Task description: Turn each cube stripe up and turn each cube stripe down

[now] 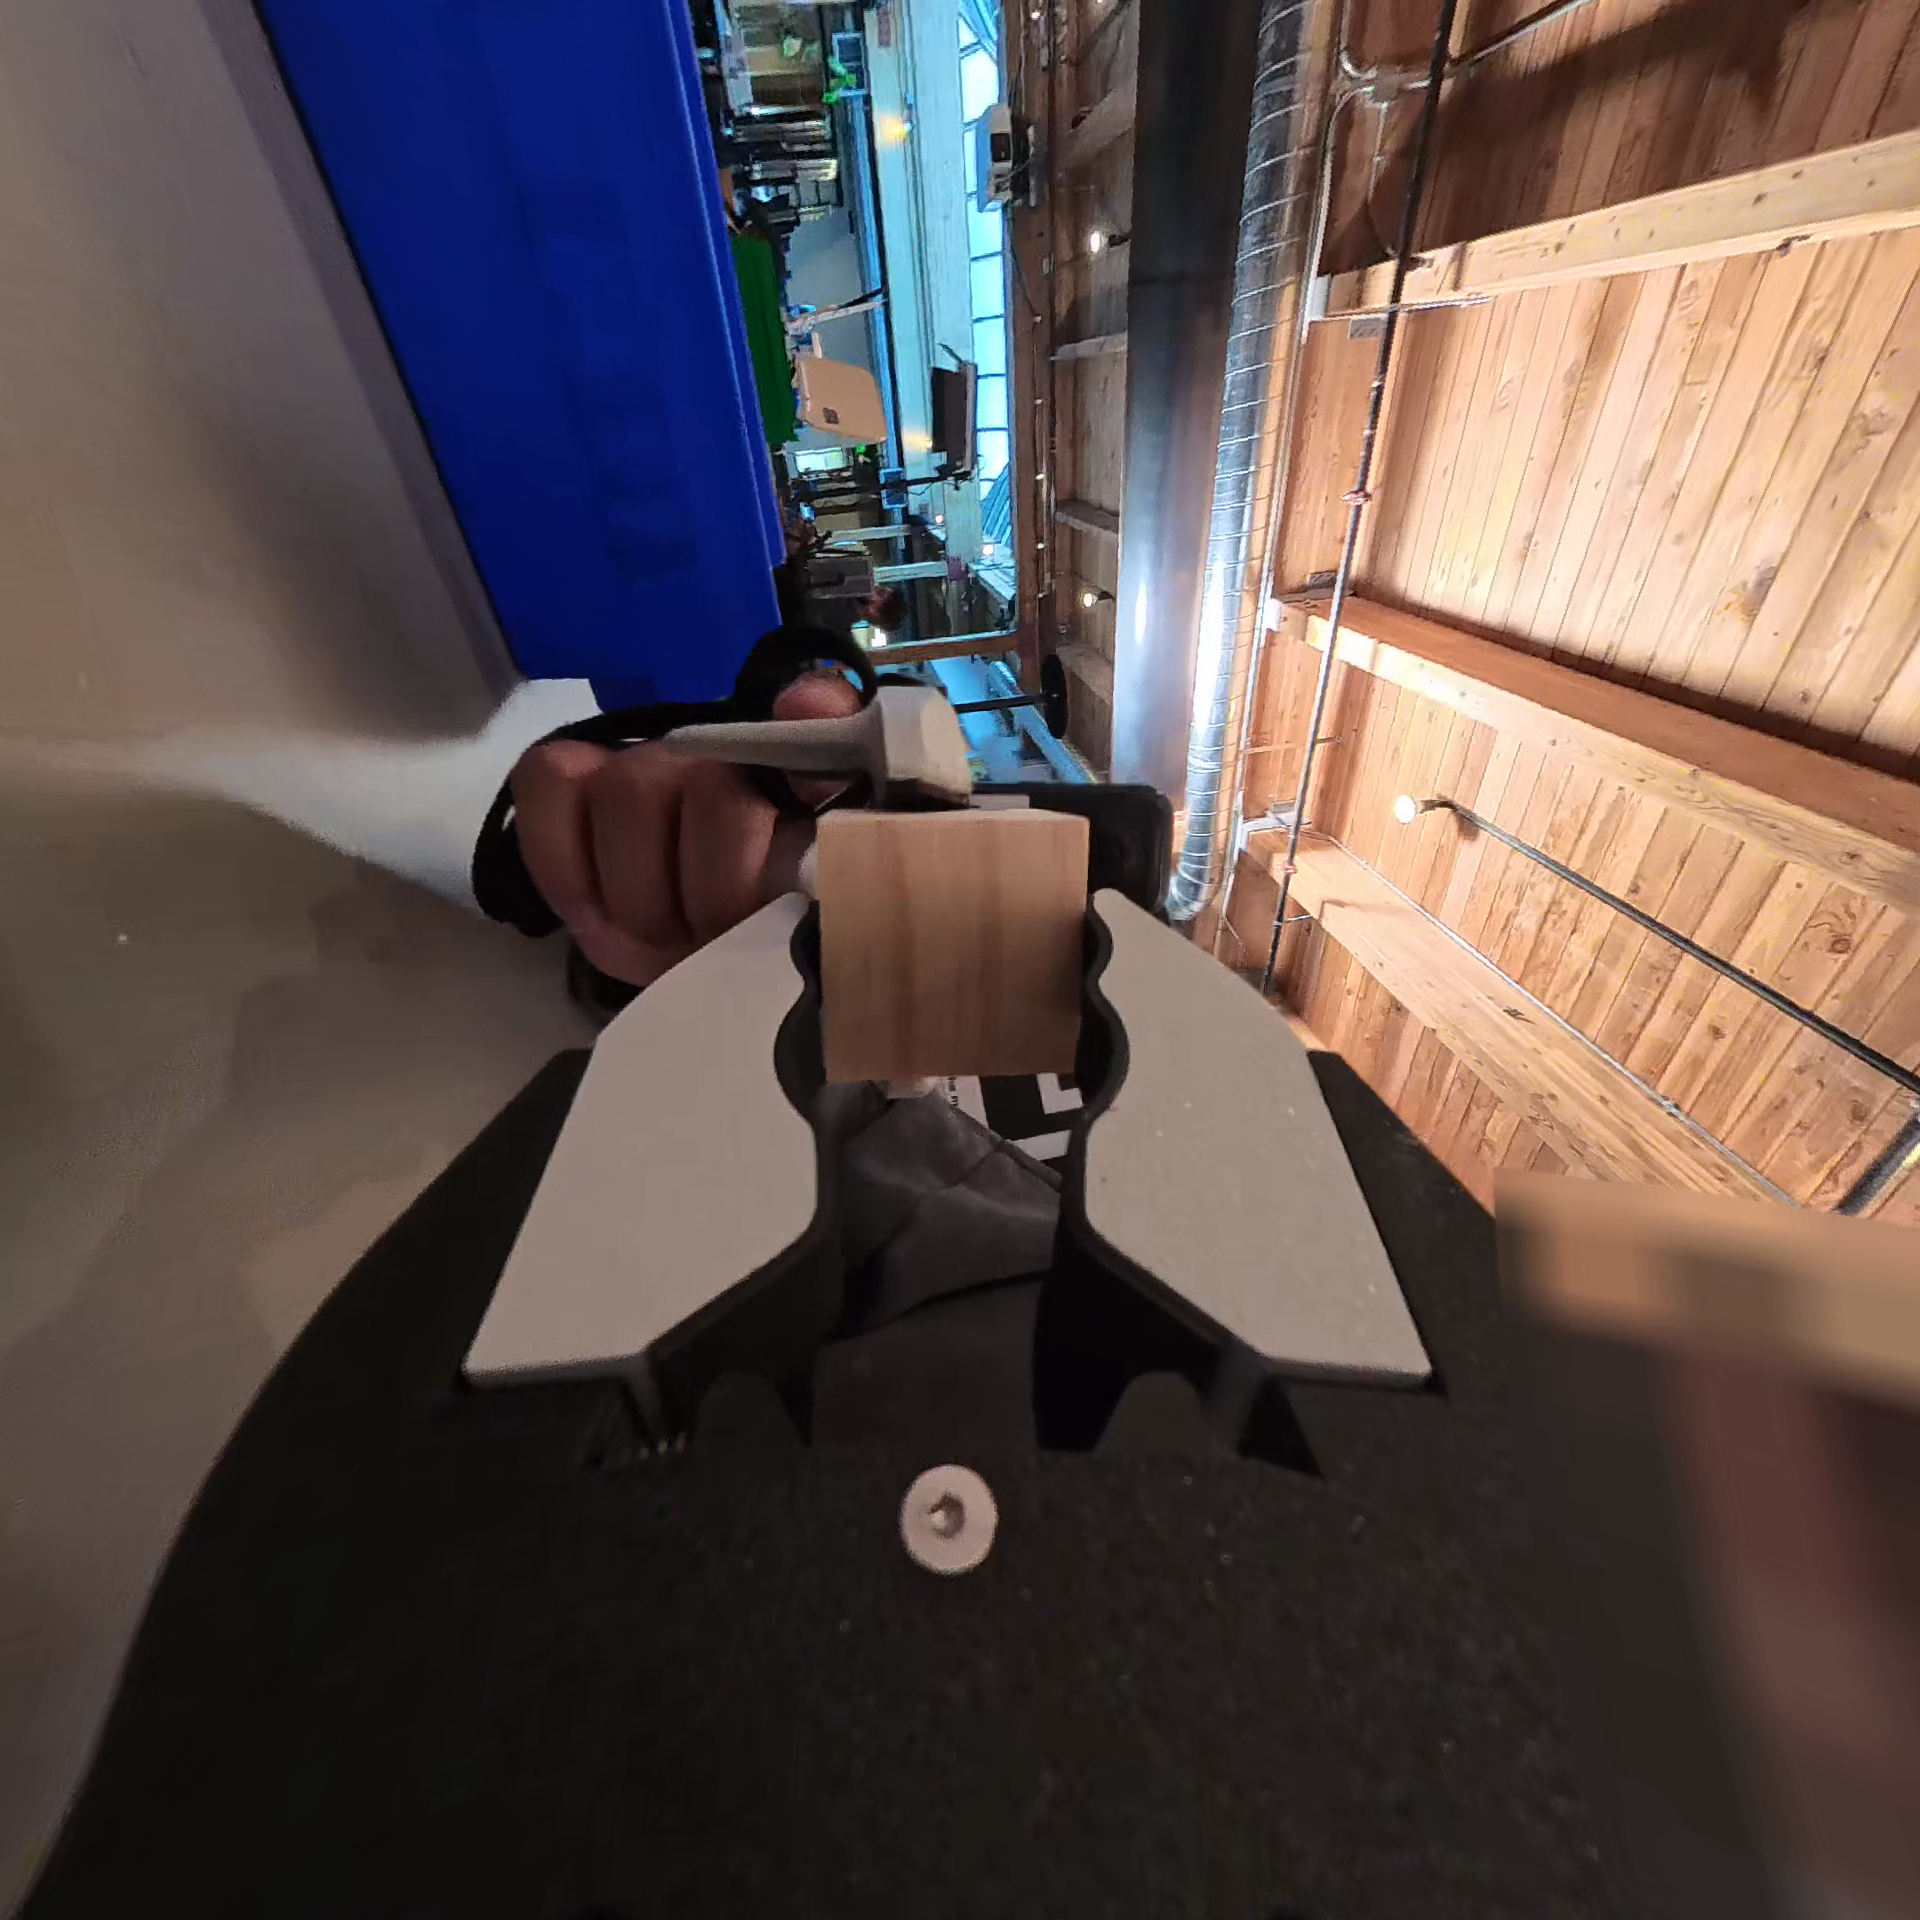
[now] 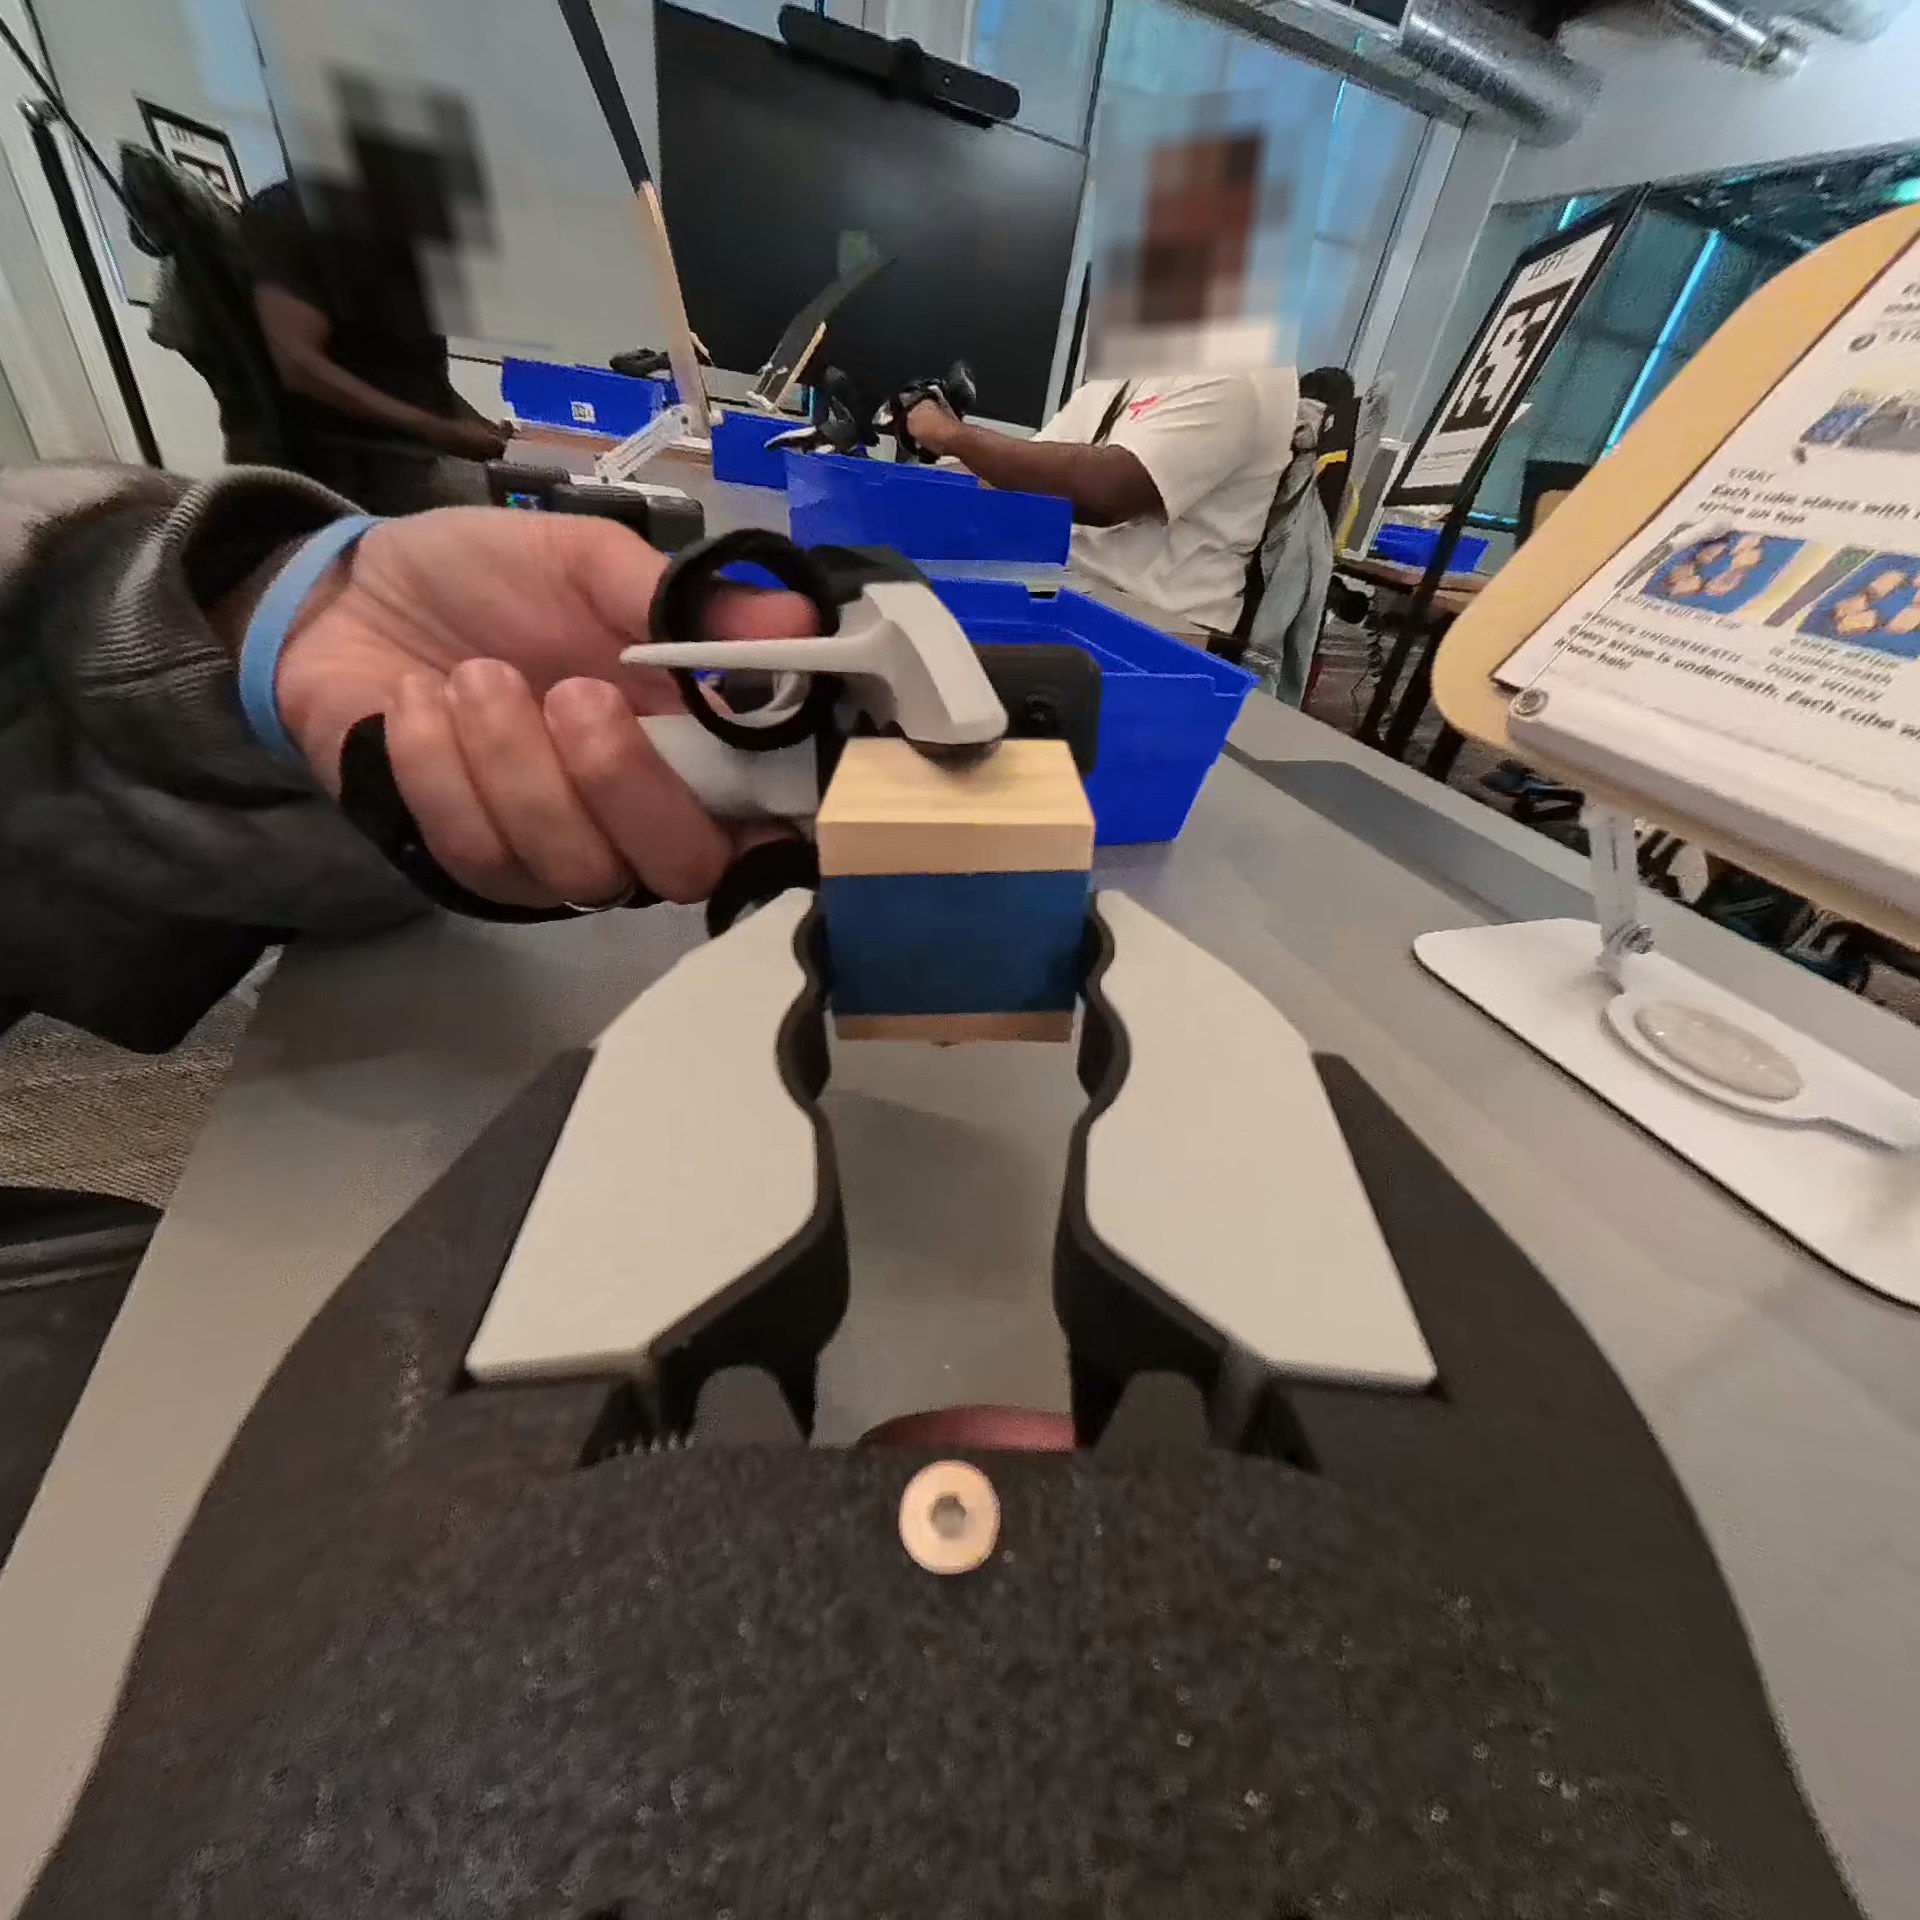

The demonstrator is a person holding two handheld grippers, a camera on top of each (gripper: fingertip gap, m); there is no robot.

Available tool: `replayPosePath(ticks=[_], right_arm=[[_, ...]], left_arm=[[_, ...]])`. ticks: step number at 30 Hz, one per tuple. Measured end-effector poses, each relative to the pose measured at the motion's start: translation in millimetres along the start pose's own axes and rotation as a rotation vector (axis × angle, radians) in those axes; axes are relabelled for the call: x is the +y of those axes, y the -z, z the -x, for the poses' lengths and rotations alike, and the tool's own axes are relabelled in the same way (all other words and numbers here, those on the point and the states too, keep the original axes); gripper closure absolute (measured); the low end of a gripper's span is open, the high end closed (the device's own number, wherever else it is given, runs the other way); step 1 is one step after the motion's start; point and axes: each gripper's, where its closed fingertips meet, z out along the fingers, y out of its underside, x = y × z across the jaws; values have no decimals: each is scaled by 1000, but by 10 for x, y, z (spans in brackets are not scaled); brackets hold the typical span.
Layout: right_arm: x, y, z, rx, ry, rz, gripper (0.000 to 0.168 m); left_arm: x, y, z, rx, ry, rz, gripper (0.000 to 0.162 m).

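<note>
Clamped between both grey-fingered grippers, left gripper (image 1: 951, 971) and right gripper (image 2: 954, 971), the blue-striped wooden cube (image 2: 954, 914), mid-air, stripe sideways toward right gripper, apparently mid-turn, neither up nor down.

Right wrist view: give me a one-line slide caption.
Both tools grip one blue-striped wooden cube above the grey table: right tool at its sides, left tool from above.

Bare grey table (image 2: 1299, 1039) lies open below the cube (image 2: 954, 935); a stand (image 2: 1621, 997) blocks the right.
</note>
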Motion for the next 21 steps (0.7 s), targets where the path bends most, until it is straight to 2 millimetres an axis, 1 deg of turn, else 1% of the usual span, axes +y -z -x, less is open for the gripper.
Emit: replayPosePath(ticks=[2,3,5,7,9,11,12,14,16,17,19,21], right_arm=[[-3,6,22,-10,7,-5,123],[-7,15,25,-10,2,-8,123],[-46,53,18,3,5,-20,123],[-94,110,19,15,32,-22,123],[-143,187,13,37,77,-5,123],[-217,283,4,58,109,0,123],[-255,334,-1,69,115,-1,123],[-305,430,-1,84,115,-9,123],[-311,508,-13,107,113,-7,123],[-297,534,-24,117,112,4,123],[-292,577,-36,128,114,27,123],[-356,646,-67,141,122,42,123]], left_arm=[[26,17,15,0,-22,13,118],[35,32,34,-15,-48,18,115],[34,82,54,-47,-106,7,99],[68,131,66,-106,-175,12,89],[168,134,-26,-124,-262,32,87],[343,107,-72,-185,-392,65,86],[417,105,-52,-245,-479,64,86],[500,149,62,-411,-659,31,87],[530,239,202,-577,-769,5,88],[540,275,238,-625,-798,0,88],[497,362,297,-732,-878,-11,89],[379,470,319,-852,-979,-37,91]])
